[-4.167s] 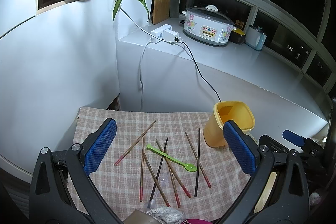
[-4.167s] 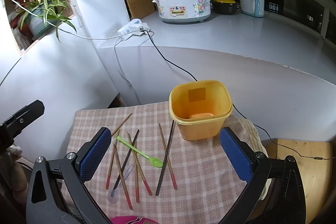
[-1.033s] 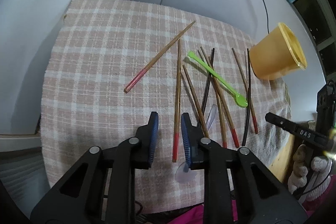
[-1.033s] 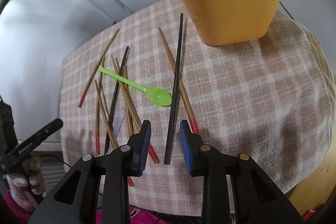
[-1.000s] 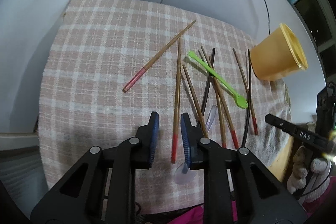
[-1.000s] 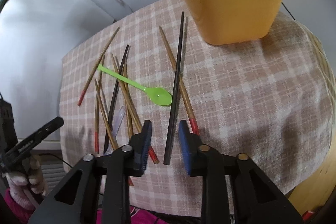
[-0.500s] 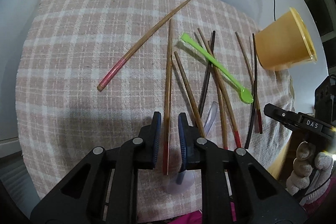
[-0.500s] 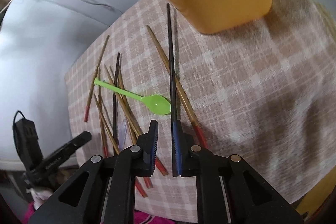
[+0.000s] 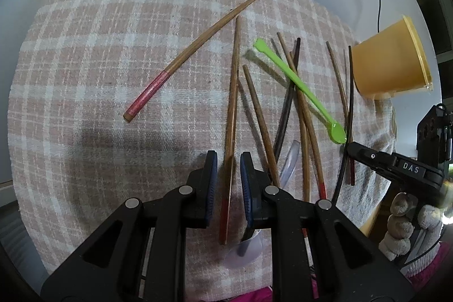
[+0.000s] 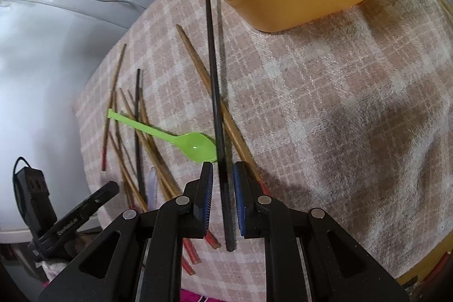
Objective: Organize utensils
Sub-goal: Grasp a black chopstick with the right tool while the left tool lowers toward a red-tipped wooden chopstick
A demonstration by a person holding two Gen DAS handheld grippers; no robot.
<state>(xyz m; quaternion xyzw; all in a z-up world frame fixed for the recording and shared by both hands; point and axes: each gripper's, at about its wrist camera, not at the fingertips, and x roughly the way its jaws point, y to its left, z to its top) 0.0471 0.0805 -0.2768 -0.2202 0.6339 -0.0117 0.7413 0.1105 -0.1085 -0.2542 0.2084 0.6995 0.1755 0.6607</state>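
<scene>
We are seeing bare checkered cloth [image 9: 85,53] lying open on the left, while crossed chopsticks [image 9: 297,104], a green spoon [image 9: 300,81] and the yellow container [image 9: 388,64] are crowding the right.

the cloth [image 9: 113,47] was pink-beige with a white check. on it lay brown wooden chopsticks [image 9: 195,53] with red ends, black chopsticks [image 10: 215,92], a bright green spoon [image 10: 195,150] and a clear, faintly lilac spoon [image 9: 288,164] — beside a yellow-orange cup [image 9: 388,67]. both grippers were black, with blue pads [image 10: 208,190].
</scene>
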